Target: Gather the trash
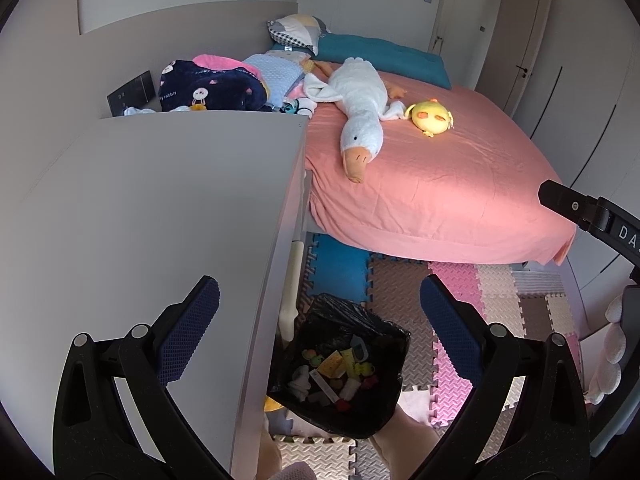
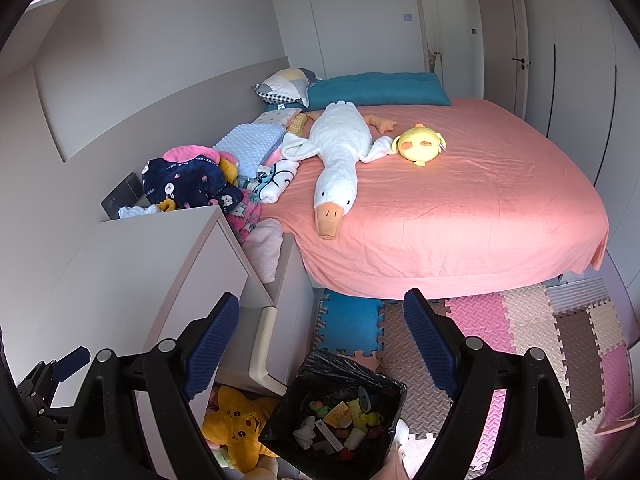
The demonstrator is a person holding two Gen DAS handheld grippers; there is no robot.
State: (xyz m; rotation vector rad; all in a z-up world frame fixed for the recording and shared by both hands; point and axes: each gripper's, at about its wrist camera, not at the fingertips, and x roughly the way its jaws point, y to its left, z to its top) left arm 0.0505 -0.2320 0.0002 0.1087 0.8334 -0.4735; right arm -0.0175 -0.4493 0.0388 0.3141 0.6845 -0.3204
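Both tools were released and carried nothing: the left tool hung with its blue pads spread wide above the edge of the white counter, and the right tool hung likewise, jaws apart, above the foam floor mat. Between and below them, on the floor just beside the counter's end, stood the bin, lined with a black bag and already holding a heap of small wrappers and scraps. The counter top showed bare in both views. Judged from this, the collecting step appeared largely done, with the tools paused between a drop and the next search. Candidates for the next pick were uncertain: the clutter of blankets at the bed's near corner hid whatever lay among it, while the goose toy, the yellow chick toy and the star toy under the counter looked like belongings, not trash. The next move would call for sweeping the views over bed and floor before committing either tool.
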